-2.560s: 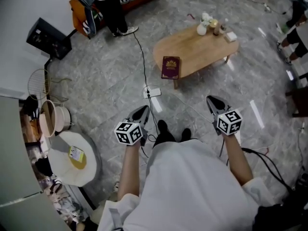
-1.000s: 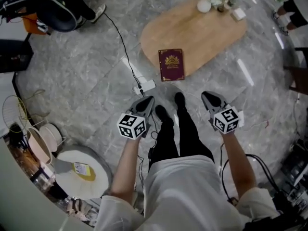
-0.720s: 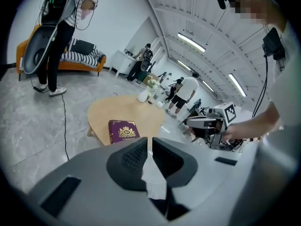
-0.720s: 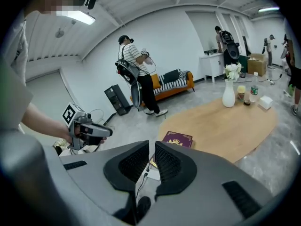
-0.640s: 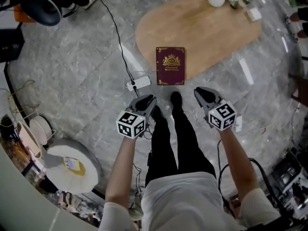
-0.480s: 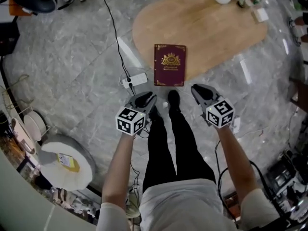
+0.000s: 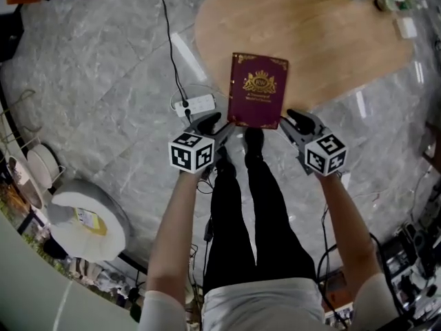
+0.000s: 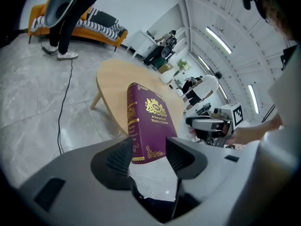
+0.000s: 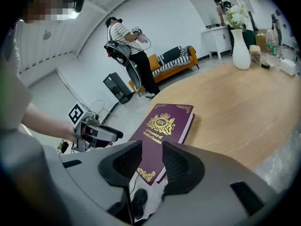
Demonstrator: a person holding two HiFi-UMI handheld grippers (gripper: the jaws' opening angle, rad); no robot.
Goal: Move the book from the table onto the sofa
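head view: book [image 7: 258,92] lies lengthwise, top edge farthest.

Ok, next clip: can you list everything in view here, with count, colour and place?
book: 1, maroon with gold print, flat on the table, near end overhanging
table: 1, light wood, oval, on the grey floor
vase: 1, white, table's far end
power strip: 1, white, floor left of the book
sofa: 1, orange, by the far wall
standing person: 1, striped top, near the sofa
own legs: 2, black trousers, below the book
left gripper: 1, dark grey, at the book's near left corner, jaws opening, nothing gripped
right gripper: 1, dark grey, at its near right corner, jaws opening, nothing gripped
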